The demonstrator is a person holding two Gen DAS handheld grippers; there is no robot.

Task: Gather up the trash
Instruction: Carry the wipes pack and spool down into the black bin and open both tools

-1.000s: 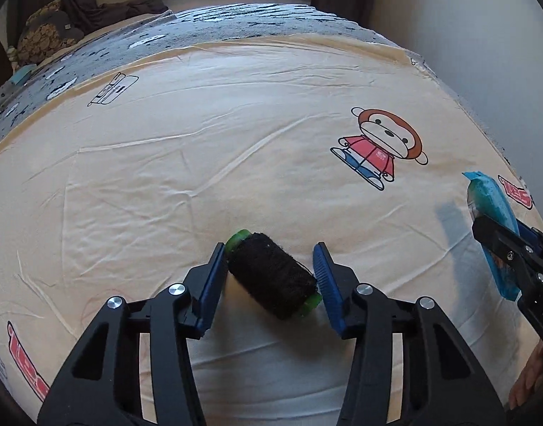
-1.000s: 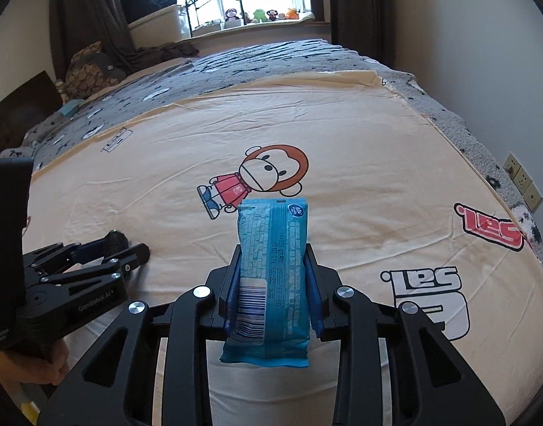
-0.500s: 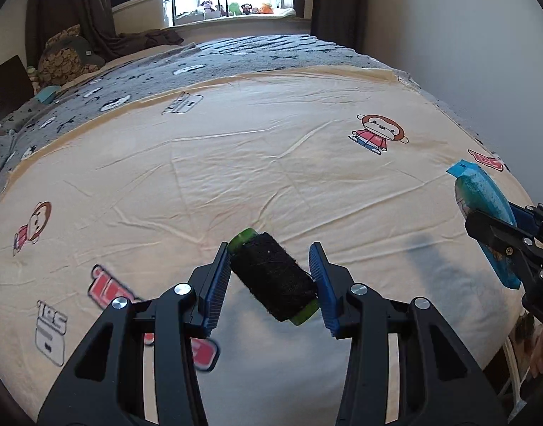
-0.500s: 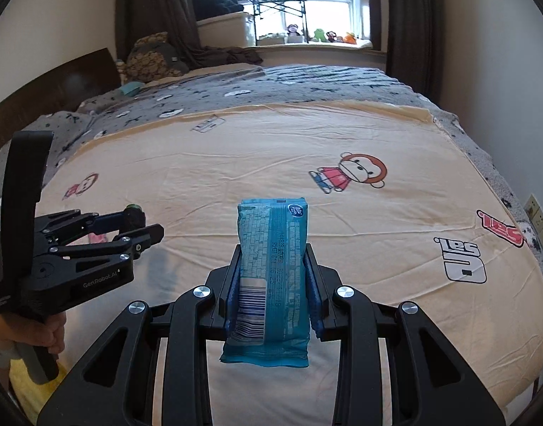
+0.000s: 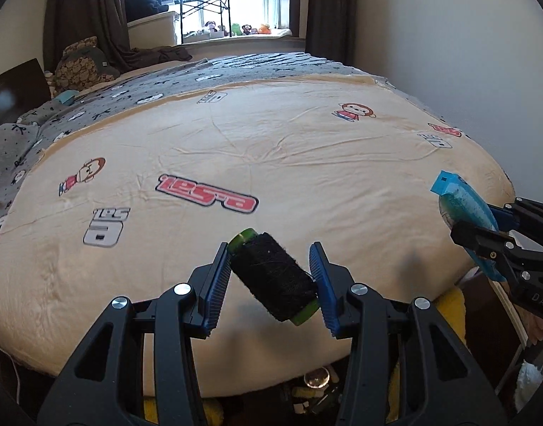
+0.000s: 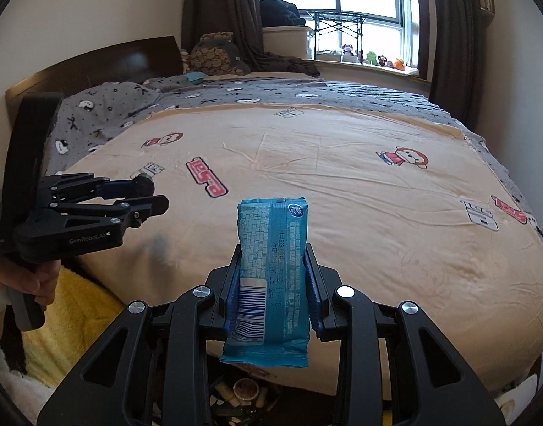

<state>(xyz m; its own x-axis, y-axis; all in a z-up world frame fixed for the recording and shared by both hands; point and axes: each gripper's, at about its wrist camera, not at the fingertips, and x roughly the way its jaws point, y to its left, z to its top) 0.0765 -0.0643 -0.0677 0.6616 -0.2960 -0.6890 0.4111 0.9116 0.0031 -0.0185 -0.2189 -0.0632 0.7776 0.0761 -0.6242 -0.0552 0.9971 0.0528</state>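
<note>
I've pulled both claws back off the bed (image 5: 307,149): left claw (image 5: 269,278) clamps the black spool (image 5: 271,280), right claw (image 6: 271,294) grips the blue packet (image 6: 271,266), above what's probably a bin (image 6: 243,390).

Fuzzy black thread spool (image 5: 271,280), glossy blue plastic packet (image 6: 271,266), soft cloth bedspread (image 5: 307,163).

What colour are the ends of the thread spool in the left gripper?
Green, on the black thread spool; the left wrist view shows it best.

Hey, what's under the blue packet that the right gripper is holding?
The blue packet hangs past the bed's edge. Below it sits an open container of mixed trash, including a round lid. The right gripper hides most of it.
</note>
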